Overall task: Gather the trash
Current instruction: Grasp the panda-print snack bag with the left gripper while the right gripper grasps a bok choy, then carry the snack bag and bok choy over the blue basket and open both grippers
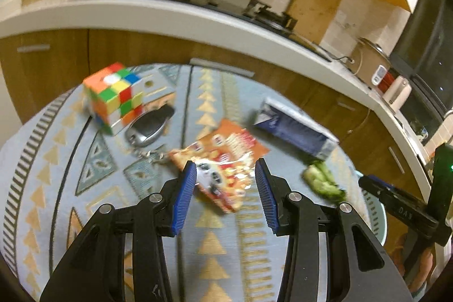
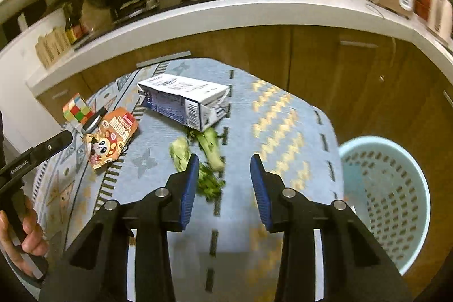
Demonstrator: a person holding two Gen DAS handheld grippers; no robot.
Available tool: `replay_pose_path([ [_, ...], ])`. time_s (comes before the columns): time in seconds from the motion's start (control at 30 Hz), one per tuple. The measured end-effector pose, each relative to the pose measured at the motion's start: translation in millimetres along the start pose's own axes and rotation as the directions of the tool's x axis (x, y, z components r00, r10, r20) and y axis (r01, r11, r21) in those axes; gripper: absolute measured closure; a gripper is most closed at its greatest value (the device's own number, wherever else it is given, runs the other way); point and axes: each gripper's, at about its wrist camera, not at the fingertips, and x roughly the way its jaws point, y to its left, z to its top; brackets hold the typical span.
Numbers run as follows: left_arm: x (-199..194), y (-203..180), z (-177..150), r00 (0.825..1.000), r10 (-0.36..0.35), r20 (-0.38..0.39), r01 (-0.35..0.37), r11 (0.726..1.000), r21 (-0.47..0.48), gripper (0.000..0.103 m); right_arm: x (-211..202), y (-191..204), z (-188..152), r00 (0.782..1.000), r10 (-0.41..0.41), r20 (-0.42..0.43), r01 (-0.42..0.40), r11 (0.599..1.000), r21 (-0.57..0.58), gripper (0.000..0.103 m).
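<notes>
An orange snack wrapper (image 1: pixel 223 157) lies on the patterned table; my left gripper (image 1: pixel 226 174) is open just above its near end. The wrapper also shows in the right wrist view (image 2: pixel 111 136). A blue-and-white milk carton (image 1: pixel 294 126) lies on its side behind it, also seen in the right wrist view (image 2: pixel 184 101). Green vegetable scraps (image 2: pixel 203 157) lie near the carton; my right gripper (image 2: pixel 223 169) is open, hovering just above and to the right of them. The scraps show at the right in the left wrist view (image 1: pixel 324 179).
A light blue perforated waste basket (image 2: pixel 388 197) stands beside the table's right edge. A Rubik's cube (image 1: pixel 113 96) and a car key (image 1: pixel 150 126) sit at the table's far left. A kitchen counter (image 1: pixel 198 19) with stove and pans runs behind.
</notes>
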Motion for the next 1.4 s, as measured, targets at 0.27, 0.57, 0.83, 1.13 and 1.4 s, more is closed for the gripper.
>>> replay_pose_path([
  [0.27, 35, 7, -1, 0.995, 0.014, -0.099, -0.013, 1.000, 0.013, 0.054, 40, 14, 10, 0.999, -0.013, -0.041, 0.010, 0.998, -0.067, 0.070],
  [0.57, 61, -3, -1, 0.987, 0.078, -0.138, -0.071, 0.996, 0.057, 0.067, 64, 8, 11, 0.997, -0.006, -0.081, 0.002, 0.999, -0.050, 0.070],
  [0.83, 57, -20, -8, 0.987, 0.085, -0.133, -0.069, 0.990, 0.121, 0.088, 66, 7, 13, 0.993, 0.033, -0.111, -0.039, 0.998, -0.048, 0.086],
  [1.13, 19, -35, -27, 0.996, 0.043, -0.083, -0.029, 0.987, 0.158, 0.096, 33, 27, 0, 0.991, 0.070, -0.118, -0.080, 0.993, -0.088, 0.091],
  [1.4, -5, -44, -56, 0.997, 0.001, -0.079, 0.015, 0.981, 0.191, 0.097, -13, 12, -38, 0.996, 0.031, -0.078, -0.033, 0.999, -0.027, 0.091],
])
